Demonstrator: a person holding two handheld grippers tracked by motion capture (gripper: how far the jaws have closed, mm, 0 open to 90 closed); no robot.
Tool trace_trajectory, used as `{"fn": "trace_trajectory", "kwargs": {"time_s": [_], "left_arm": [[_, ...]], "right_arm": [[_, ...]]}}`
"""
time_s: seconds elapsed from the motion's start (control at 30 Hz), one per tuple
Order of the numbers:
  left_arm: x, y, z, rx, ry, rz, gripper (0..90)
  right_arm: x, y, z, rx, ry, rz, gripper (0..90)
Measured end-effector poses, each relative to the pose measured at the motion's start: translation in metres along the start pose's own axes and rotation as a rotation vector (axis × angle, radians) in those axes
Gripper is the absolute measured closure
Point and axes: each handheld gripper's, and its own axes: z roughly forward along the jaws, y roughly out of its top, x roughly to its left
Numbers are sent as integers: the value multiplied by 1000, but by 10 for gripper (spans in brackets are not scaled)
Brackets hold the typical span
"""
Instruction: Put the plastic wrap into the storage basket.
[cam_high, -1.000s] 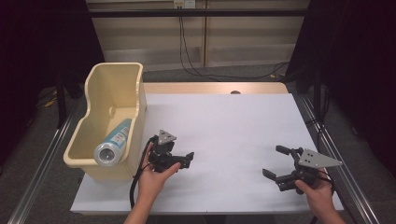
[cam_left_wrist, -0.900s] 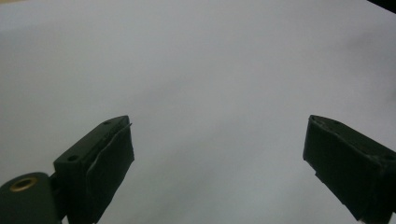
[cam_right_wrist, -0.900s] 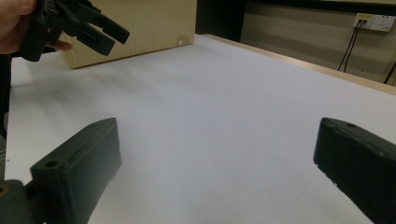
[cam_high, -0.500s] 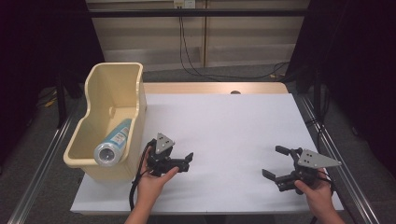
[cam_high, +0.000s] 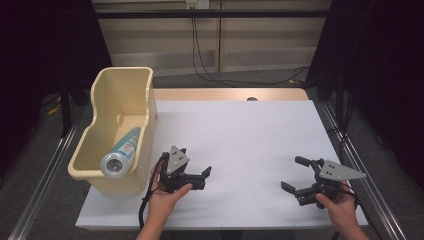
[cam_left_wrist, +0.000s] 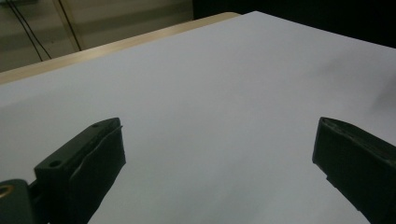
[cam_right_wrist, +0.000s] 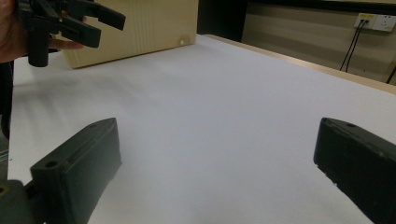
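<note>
Grippers are both hovering over the white table (cam_high: 240, 130), left gripper (cam_high: 200, 177) and right gripper (cam_high: 295, 175) each spreading 2 jaws wide, grasping nothing; bottle (cam_high: 120, 152) is lying inside the bin (cam_high: 125, 82).

We find the white table sheet (cam_high: 250, 140) evenly and brightly lit from above in the high view, without glare, while the surroundings beyond the table fall into deep darkness. Soft, faint shadows lie on the sheet just beneath the left gripper (cam_high: 202, 177) and the right gripper (cam_high: 295, 172). In both gripper views the near black jaws are blurred and the sheet looks dimmer, greyish.
</note>
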Motion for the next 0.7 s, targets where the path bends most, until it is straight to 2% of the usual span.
{"fn": "trace_trajectory", "kwargs": {"time_s": [0.2, 0.7], "left_arm": [[-2, 0, -1, -54, -13, -16, 18], [-1, 0, -1, -75, -4, -6, 17]], "right_arm": [[0, 0, 0, -1, -1, -1, 3], [-1, -1, -2, -9, -12, 3, 2]]}}
